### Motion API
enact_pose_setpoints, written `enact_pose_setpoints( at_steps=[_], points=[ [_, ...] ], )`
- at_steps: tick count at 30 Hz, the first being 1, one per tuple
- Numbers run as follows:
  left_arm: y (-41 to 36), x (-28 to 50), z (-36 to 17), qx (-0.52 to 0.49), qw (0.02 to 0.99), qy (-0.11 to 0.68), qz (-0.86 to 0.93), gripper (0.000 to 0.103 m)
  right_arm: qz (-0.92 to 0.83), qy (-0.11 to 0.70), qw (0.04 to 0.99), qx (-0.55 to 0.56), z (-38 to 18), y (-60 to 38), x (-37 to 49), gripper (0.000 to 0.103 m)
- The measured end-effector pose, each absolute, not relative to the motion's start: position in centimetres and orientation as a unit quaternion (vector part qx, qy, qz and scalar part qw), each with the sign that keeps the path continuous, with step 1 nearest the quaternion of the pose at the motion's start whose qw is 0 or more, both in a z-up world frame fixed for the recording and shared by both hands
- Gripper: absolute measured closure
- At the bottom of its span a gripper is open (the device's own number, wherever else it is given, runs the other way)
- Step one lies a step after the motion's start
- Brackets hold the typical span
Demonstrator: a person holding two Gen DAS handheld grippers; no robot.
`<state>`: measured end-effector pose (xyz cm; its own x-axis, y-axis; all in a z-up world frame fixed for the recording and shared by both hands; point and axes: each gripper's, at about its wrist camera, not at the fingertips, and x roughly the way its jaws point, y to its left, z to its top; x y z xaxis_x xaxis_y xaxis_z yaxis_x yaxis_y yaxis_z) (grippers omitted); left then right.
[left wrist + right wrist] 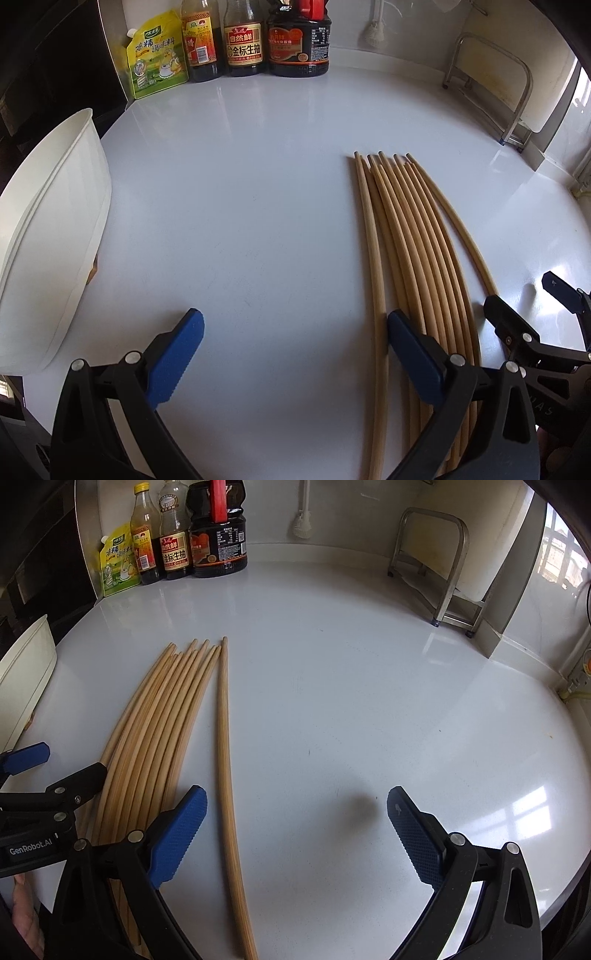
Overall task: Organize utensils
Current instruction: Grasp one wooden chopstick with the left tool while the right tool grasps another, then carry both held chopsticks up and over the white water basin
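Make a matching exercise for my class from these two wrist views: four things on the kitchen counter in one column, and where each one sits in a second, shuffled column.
Column A
1. white container
2. bundle of wooden chopsticks
3. single chopstick
4. metal rack

Column B
a. far right corner, by the wall
b. flat on the counter, side by side, near the left gripper
c. left edge of the counter
d. lying alone, just right of the bundle, between the fingers of the open right gripper

Pairs: 1-c, 2-b, 3-d, 4-a
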<state>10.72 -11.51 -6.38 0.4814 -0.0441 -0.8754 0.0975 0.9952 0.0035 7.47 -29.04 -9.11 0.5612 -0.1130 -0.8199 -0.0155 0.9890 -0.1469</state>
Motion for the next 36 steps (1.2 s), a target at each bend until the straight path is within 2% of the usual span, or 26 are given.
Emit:
enact_pose_setpoints(
  at_steps=[3,5,11,13,14,15,16,18,27,36],
  points=[
    [-11.7,10.9,-6.3,0.024,0.862,0.504,-0.044,0.013,-0.029,0.461,0.884,-0.072,-9.1,-28.8,7.7,0.011],
    [-11.8,10.9,-6.2,0.025,0.865,0.5,-0.044,0.017,-0.018,0.459,0.886,-0.063,-9.1,-28.7,7.8,0.019],
    [-12.3,10.2,-5.7,0.03,0.869,0.49,-0.055,0.046,0.004,0.458,0.886,-0.063,-8.9,-28.0,7.5,0.044],
    [-12.6,9.9,-5.5,0.032,0.869,0.489,-0.064,0.066,0.01,0.458,0.886,-0.068,-8.8,-27.7,7.4,0.056],
    [-12.7,9.8,-5.4,0.032,0.868,0.49,-0.07,0.072,0.015,0.459,0.886,-0.07,-8.8,-27.6,7.3,0.061],
    [-12.8,9.7,-5.4,0.032,0.867,0.492,-0.076,0.087,0.018,0.459,0.886,-0.073,-8.7,-27.4,7.3,0.07],
    [-12.8,9.6,-5.4,0.029,0.865,0.494,-0.083,0.095,0.02,0.459,0.885,-0.075,-8.7,-27.2,7.2,0.082],
    [-12.7,9.4,-5.4,0.019,0.861,0.499,-0.095,0.095,0.019,0.46,0.884,-0.082,-8.7,-26.8,7.1,0.096],
    [-11.8,8.6,-4.5,0.005,0.855,0.505,-0.121,0.096,0.026,0.457,0.889,-0.028,-7.9,-27.3,6.2,0.097],
    [-8.7,7.2,0.0,-0.015,0.871,0.473,-0.131,0.096,0.048,0.428,0.902,0.01,-4.2,-24.8,4.6,0.097]
  ],
)
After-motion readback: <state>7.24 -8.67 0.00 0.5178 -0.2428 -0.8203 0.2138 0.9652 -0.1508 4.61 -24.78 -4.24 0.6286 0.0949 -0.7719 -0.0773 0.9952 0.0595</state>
